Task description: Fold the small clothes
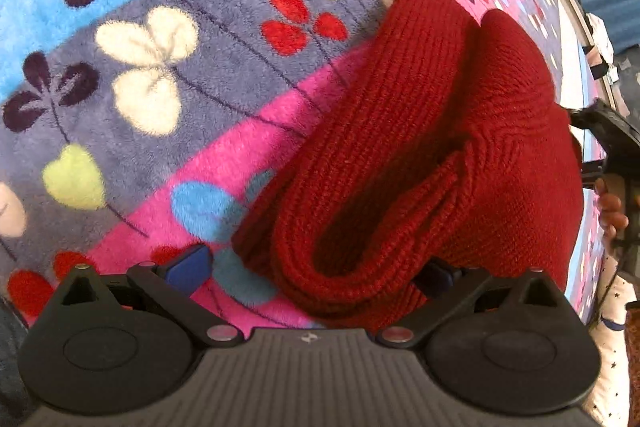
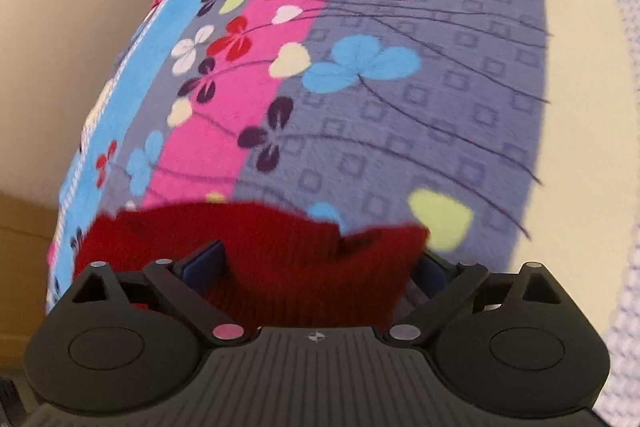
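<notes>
1. Two grippers point down at a floral blanket (image 1: 168,131).
2. Left gripper (image 1: 316,273) stands wide; a red knit garment (image 1: 432,147) bunches between its jaws, reaching the frame's upper right.
3. Right gripper (image 2: 318,269) stands wide, the garment lying between its blue pads (image 2: 208,263) at lower centre.
4. Fingers (image 1: 610,215) show at right edge.

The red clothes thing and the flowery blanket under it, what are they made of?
Red garment: probably knitted wool or acrylic yarn, matte; ribbed stitch rows show clearly. Flowery blanket: looks like soft plush fleece, likely synthetic; its short fuzzy pile blurs the petal edges.
</notes>
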Demonstrator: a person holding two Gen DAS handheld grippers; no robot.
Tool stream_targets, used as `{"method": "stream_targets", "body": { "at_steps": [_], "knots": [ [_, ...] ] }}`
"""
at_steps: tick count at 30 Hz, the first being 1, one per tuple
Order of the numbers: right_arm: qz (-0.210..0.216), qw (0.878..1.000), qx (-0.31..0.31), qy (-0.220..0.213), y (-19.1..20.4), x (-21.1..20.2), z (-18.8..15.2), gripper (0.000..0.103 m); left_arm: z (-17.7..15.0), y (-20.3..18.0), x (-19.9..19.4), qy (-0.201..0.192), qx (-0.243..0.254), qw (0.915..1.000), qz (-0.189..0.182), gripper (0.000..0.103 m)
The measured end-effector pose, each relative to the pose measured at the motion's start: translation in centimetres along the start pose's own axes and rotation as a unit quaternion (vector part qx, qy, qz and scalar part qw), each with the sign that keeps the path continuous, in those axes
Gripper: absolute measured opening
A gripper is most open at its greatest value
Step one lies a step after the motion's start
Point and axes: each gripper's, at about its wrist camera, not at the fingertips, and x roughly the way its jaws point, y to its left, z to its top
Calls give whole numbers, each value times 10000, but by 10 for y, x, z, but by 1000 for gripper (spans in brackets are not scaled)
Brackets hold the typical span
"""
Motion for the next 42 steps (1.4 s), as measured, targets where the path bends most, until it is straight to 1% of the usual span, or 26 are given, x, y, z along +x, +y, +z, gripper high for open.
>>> {"method": "stream_targets", "body": {
  "at_steps": [1,2,3,5,6,7,11,13,16,19,20,22,24,26,27,28,29,30,31,33,35,36,37,39,40,42],
  "knots": [
    [46,9999,47,85,1,5,0,65,2,1,0,12,-52,10000,-15,103],
    [118,9998,13,174,5,10,-1,42,3,2,0,8,-110,9999,-21,103],
    [118,9997,-115,154,10,11,-5,35,3,3,-1,-41,-173,9998,-10,101],
    [34,9991,-417,74,19,5,-13,29,1,4,-6,-133,-246,9996,37,93],
    [27,9992,-408,45,18,1,-15,27,1,4,-10,-185,-254,9995,25,79],
    [35,9994,-340,42,15,-3,-17,26,2,2,-15,-266,-151,9995,-63,75],
    [-135,9998,-69,-161,-7,-30,-43,24,28,-20,-19,-433,535,9975,178,69],
    [-227,9989,230,-350,-27,-47,-71,23,57,-43,-14,-376,1284,9908,224,68],
    [-77,9877,1337,-807,-75,-82,-146,23,105,-105,4,-184,2586,9655,240,68],
    [188,9574,2531,-1380,-99,-108,-245,23,133,-198,33,21,3909,9202,219,63],
    [280,9461,2839,-1536,-98,-110,-274,23,137,-223,42,67,4176,9085,156,57],
    [368,9258,3247,-1902,-90,-111,-321,23,135,-271,62,202,4572,8887,275,57],
    [325,9084,3500,-2262,-82,-109,-339,25,127,-290,73,248,4784,8763,513,58],
    [16,9070,3434,-2436,-78,-113,-336,30,118,-287,65,84,4948,8670,584,61],
    [-242,9110,3284,-2484,-77,-119,-329,33,118,-278,58,13,4918,8688,586,72],
    [-524,9139,3142,-2517,-75,-126,-322,33,121,-265,48,-93,4766,8772,572,79],
    [-824,9167,2910,-2610,-72,-136,-315,42,130,-254,40,-178,4632,8845,532,86],
    [-1010,9170,2713,-2745,-69,-145,-309,49,134,-245,32,-286,4491,8915,524,86],
    [-1108,9195,2494,-2830,-67,-153,-300,50,139,-237,23,-369,4367,8975,493,86],
    [-997,9338,1934,-2841,-60,-160,-270,49,145,-230,10,-474,4126,9091,320,86],
    [-687,9487,1503,-2695,-52,-153,-233,47,145,-238,8,-494,4067,9122,84,86],
    [-646,9556,1256,-2585,-43,-143,-210,41,142,-244,8,-508,4100,9107,33,88],
    [-777,9607,995,-2472,-36,-130,-191,38,138,-252,10,-554,4165,9074,22,89],
    [-1146,9686,547,-2138,-25,-101,-157,36,128,-264,20,-549,4355,8985,35,99],
    [-1436,9686,396,-1993,-22,-85,-145,37,122,-269,32,-593,4517,8898,269,100],
    [-1910,9604,195,-2021,-24,-67,-135,52,119,-270,54,-799,4699,8734,996,101]
  ]
}}
